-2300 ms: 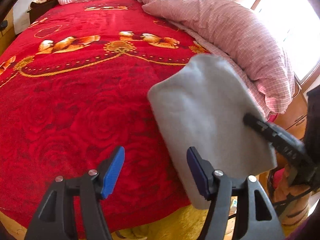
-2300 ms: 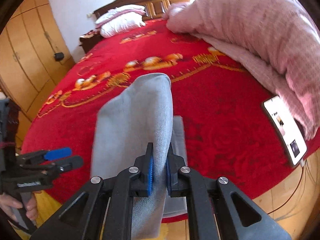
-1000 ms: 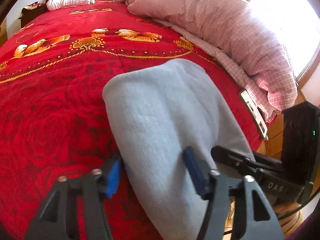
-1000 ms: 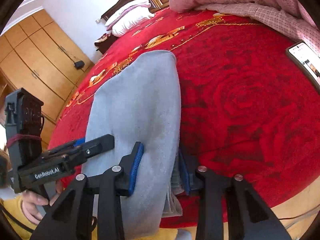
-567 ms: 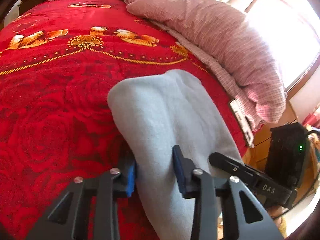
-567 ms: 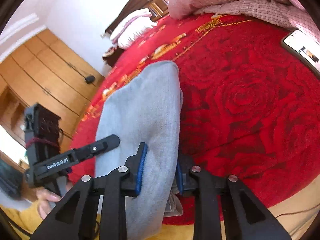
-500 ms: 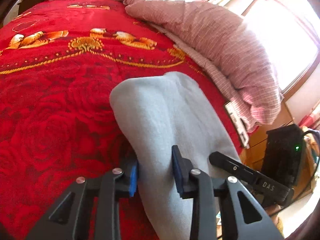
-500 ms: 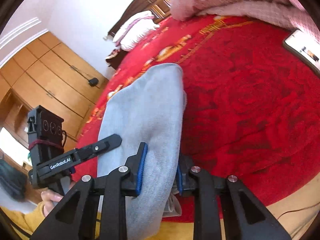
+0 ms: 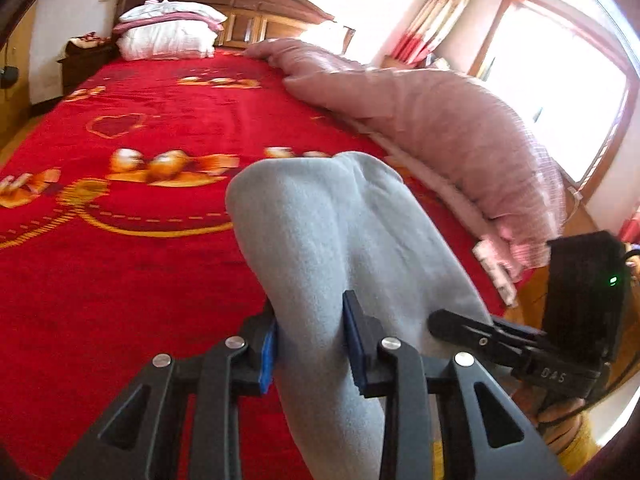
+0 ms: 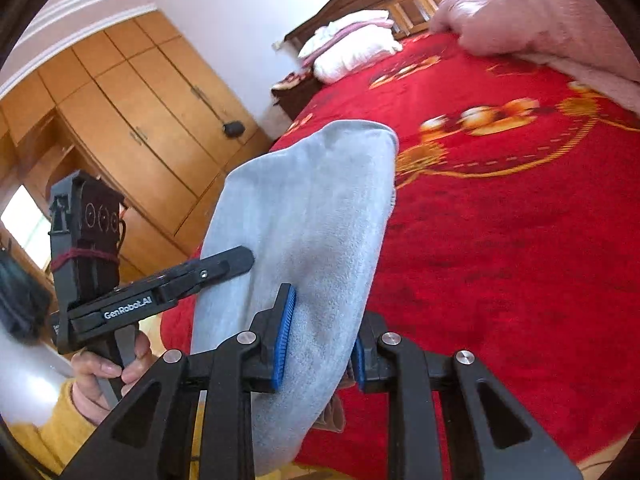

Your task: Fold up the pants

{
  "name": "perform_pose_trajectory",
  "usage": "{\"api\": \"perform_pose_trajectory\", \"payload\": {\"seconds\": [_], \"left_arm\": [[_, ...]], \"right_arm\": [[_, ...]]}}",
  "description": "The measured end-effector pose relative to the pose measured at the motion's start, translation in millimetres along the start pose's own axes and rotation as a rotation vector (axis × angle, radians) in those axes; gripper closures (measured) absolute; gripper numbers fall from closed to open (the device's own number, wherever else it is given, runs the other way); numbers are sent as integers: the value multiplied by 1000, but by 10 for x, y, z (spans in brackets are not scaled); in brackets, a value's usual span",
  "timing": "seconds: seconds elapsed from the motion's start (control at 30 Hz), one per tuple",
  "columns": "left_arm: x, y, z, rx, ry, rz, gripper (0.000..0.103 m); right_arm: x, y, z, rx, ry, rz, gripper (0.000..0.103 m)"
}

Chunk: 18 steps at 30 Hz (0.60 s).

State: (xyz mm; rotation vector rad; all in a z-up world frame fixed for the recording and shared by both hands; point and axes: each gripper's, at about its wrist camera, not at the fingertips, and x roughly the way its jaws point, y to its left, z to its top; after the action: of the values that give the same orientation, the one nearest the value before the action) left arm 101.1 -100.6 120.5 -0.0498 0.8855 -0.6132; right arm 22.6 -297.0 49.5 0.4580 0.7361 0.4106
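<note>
- Two grippers clamp one folded grey pants (image 9: 320,248) bundle, held up over the red bedspread (image 9: 120,240).
- Left gripper (image 9: 310,344): blue pads pressed into the cloth from both sides, jaws narrow, gripping the pants; the fabric rises toward 12 o'clock and hangs past 6.
- Right gripper (image 10: 318,344): jaws likewise closed on the pants, the cloth bulging between the pads.
- Left view: the right gripper sits at 4 o'clock, touching the bundle.
- Right view: the left gripper reaches in from 9 o'clock.
- Pink quilt (image 9: 440,128) lies at 2 o'clock, pillows (image 9: 168,36) at 11.
</note>
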Motion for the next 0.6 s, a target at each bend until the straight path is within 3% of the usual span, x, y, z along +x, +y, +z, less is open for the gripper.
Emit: {"api": "perform_pose_trajectory", "payload": {"seconds": [0.13,0.3,0.37,0.47,0.5,0.6], "left_arm": [[28,422,92,-4,27,48,72],[206,905,199,-23,75,34,72],[337,1033,244,-13,88,39,70],[626,1107,179,23,134,119,63],[704,1105,139,43,149,149,58],[745,1072,42,82,111,188,53]], "right_arm": [[445,163,59,-3,35,-9,77],[865,186,170,29,56,-19,77],[1043,130,207,22,73,-67,77],[1224,85,179,-59,127,-226,72],[1241,84,172,-92,128,-240,67],[1214,110,181,-145,132,-263,65]]}}
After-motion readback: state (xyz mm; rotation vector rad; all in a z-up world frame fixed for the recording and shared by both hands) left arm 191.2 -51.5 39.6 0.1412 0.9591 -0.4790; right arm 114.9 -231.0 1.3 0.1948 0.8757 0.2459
